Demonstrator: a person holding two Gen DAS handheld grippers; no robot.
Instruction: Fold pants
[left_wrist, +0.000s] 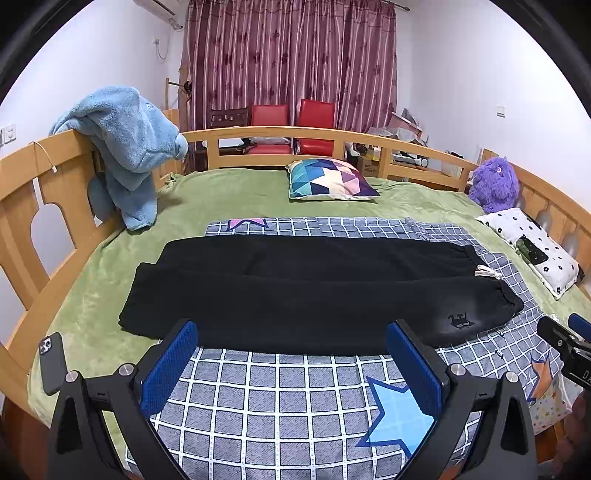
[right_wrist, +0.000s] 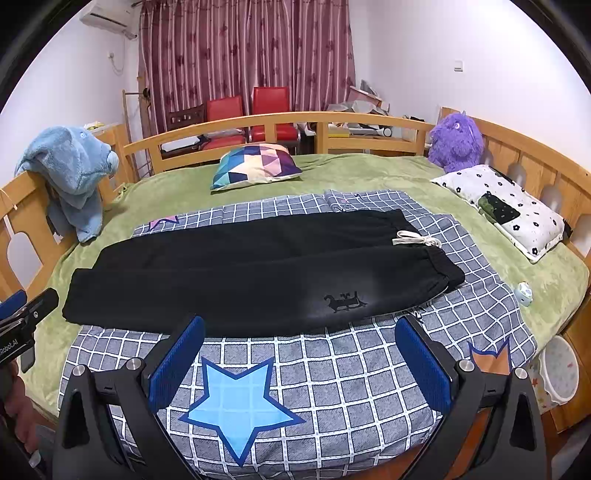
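Checked quilt (left_wrist: 280, 402): grey-blue grid cloth with a light blue star (left_wrist: 400, 417), lying nearest both cameras and spread over the green bed cover (left_wrist: 236, 192).
Left gripper (left_wrist: 291, 345): blue pads (left_wrist: 173, 362) spread wide, nothing between them; hovers over the quilt just short of the pants' near edge.
Right gripper (right_wrist: 299, 341): also wide apart and empty, poised at the same near edge, closer to the waistband side.
Pants (left_wrist: 314, 291): black, laid flat across the quilt, lengthwise left to right; the two legs lie side by side, far one and near one, not yet stacked.
Waistband (right_wrist: 439, 266): at the right end, elastic gathered, pale drawstring (right_wrist: 417, 240) loose on top; a small dark printed motif (right_wrist: 345, 301) sits on the near leg.
Cuffs (right_wrist: 81, 295): at the left end, the near one reaching just past the quilt onto the green cover.
Step in hand: judged as the very start, pants spread and smoothed, no fold made yet, both grippers in approach.
Next move: likely a pinch on the near long edge, one gripper toward the waistband and one toward the cuff, then a lift and carry over onto the far leg. Both need to bite only the top garment, not the quilt beneath.
Watch: the drawstring could bunch inside the fold; the fabric looks soft and may sag between the two holds.
Surroundings: phone (left_wrist: 51, 363) on the green cover at left, well clear; patterned cushion (left_wrist: 330, 181) and purple plush toy (left_wrist: 495, 184) far back.
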